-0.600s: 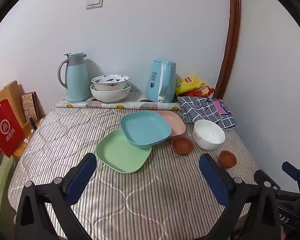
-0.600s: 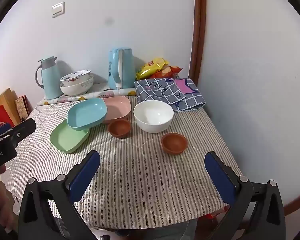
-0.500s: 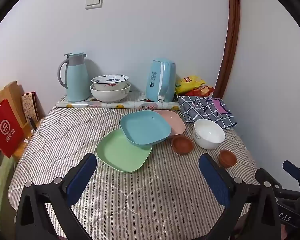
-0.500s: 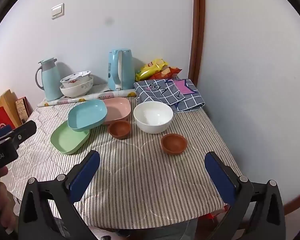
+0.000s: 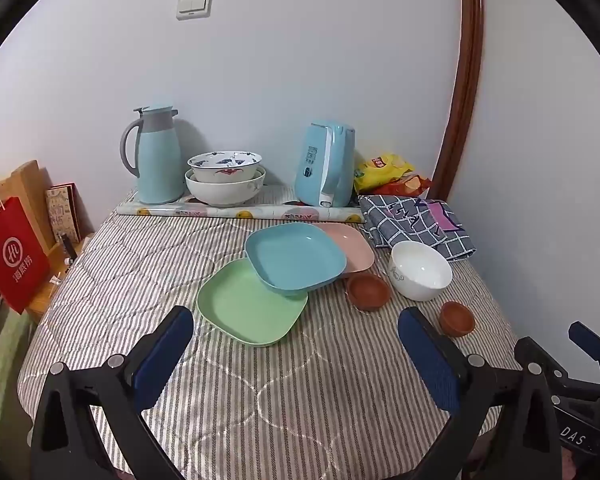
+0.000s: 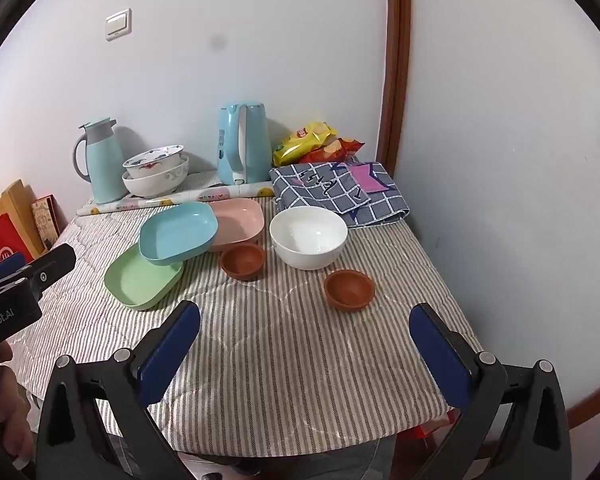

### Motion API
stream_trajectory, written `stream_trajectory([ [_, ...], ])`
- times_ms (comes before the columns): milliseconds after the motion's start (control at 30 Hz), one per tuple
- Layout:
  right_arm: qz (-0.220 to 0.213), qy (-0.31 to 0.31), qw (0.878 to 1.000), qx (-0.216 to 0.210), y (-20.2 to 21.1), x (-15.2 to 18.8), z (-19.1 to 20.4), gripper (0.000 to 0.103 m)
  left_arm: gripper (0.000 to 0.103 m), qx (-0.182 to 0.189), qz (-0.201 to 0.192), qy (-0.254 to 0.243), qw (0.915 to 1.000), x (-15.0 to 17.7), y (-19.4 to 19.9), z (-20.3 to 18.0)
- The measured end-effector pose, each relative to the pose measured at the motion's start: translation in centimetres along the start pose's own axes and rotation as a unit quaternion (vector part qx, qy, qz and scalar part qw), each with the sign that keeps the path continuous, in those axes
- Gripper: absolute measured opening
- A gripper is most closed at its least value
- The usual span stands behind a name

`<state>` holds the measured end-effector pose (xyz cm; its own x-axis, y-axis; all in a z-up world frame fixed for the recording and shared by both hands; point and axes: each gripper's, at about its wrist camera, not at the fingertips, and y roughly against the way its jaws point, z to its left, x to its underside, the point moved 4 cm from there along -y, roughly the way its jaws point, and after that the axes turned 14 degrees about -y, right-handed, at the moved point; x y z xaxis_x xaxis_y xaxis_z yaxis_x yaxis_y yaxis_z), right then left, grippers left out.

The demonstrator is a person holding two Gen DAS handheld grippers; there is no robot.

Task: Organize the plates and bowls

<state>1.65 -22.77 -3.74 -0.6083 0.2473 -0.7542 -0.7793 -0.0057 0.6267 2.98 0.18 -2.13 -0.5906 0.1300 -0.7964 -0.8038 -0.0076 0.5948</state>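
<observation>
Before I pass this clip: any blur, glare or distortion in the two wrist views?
Left wrist view: sharp, strong fisheye bending the door frame, dark corners, small glare in the white bowl. Right wrist view: same curvature and vignetting, a faint smudge on the wall, the blue plate crisp; soft shadows behind the kettle.

right gripper [image 6: 304, 344]: jaws wide, empty, above striped cloth [image 6: 284, 360]
blue plate [image 6: 178, 233]: overlaps green plate [image 6: 140, 278], pink plate [image 6: 240, 220]
white bowl [image 6: 308, 237]: between two brown bowls [image 6: 242, 261]
</observation>
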Motion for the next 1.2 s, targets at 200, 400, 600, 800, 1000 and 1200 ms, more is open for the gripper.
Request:
stream_trajectory([
  [200,0.001,-0.004,1.0,-0.003,0.14,0.12,-0.14,0.103,0.103,-0.001,-0.002,-0.001,1.0,0.08,0.15,-0.04],
  [400,0.0,-0.004,1.0,-0.004,-0.02,0.16,-0.17,0.103,0.103,-0.001,-0.004,-0.002,1.0,0.04,0.31,-0.03],
  [600,-0.001,-0.003,1.0,-0.003,-0.05,0.3,-0.07,0.103,0.103,-0.003,-0.005,-0.002,1.0,0.1,0.43,0.02],
  [800,-0.003,-0.006,1.0,-0.004,0.23,0.43,-0.12,0.103,0.103,-0.003,-0.004,-0.001,1.0,0.06,0.42,0.11],
  [1000,-0.003,-0.006,1.0,-0.005,0.21,0.4,-0.13,0.103,0.103,-0.003,-0.004,-0.001,1.0,0.08,0.42,0.13],
  [1200,-0.005,-0.009,1.0,-0.005,0.44,0.44,-0.08,0.103,0.103,-0.001,-0.007,-0.002,1.0,0.26,0.6,0.12],
])
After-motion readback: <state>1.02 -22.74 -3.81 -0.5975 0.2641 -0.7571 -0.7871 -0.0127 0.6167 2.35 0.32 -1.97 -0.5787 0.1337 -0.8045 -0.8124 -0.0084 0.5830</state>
